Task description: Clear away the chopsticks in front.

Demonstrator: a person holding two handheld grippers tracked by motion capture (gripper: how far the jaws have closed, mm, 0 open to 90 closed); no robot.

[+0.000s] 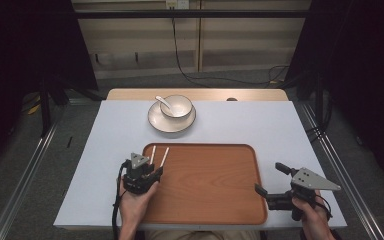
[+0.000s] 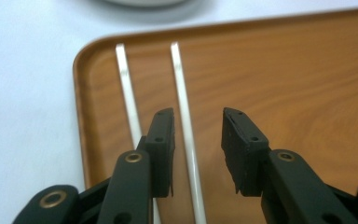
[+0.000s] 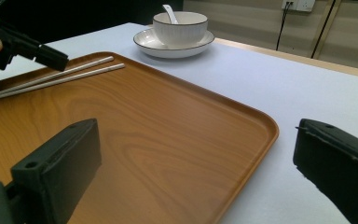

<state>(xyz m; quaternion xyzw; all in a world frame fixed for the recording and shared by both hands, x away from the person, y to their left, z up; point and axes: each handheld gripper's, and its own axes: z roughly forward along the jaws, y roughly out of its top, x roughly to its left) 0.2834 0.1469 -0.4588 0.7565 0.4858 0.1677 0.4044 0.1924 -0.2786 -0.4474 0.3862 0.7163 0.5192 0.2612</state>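
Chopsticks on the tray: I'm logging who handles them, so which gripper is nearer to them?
Left. The left gripper hangs right over the chopsticks, one between its open jaws. The right gripper is off the tray's opposite edge.

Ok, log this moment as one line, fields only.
left gripper: open above chopsticks | chopsticks: flat on tray, left side | right gripper: open, empty, at tray's right edge | bowl: on saucer, spoon inside

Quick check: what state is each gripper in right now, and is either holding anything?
Left gripper: open, holding nothing, above the chopsticks.
Right gripper: open wide, empty.
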